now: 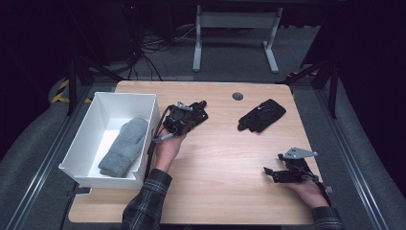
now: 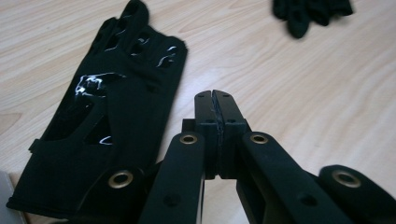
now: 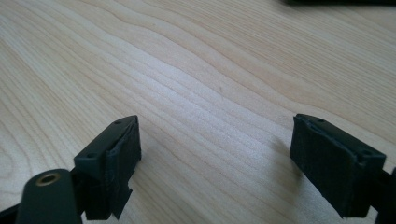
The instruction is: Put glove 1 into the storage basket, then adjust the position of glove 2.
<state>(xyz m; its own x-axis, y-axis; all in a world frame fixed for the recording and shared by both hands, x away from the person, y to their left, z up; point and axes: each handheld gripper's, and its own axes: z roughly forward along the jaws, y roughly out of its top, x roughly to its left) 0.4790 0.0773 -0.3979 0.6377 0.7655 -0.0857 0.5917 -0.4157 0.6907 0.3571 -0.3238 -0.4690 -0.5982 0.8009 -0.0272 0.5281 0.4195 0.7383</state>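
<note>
A black glove (image 2: 116, 112) with white markings lies flat on the wooden table (image 1: 225, 158), just left of my left gripper (image 2: 215, 95) in the left gripper view. That gripper's jaws are pressed together with nothing between them. In the high view my left gripper (image 1: 190, 116) sits beside the white bin, over the glove (image 1: 203, 104). A second black glove (image 1: 262, 115) lies toward the table's right side, and shows as a dark glove (image 2: 310, 11) at the top of the left gripper view. My right gripper (image 1: 272, 163) rests near the front right corner, its jaws (image 3: 215, 140) wide apart over bare wood.
A white bin (image 1: 86, 139) stands at the table's left edge with a grey mitten (image 1: 125, 146) inside. A round cable grommet (image 1: 237, 96) sits near the far edge. Beyond the table are a desk frame (image 1: 234, 28) and cables on the floor.
</note>
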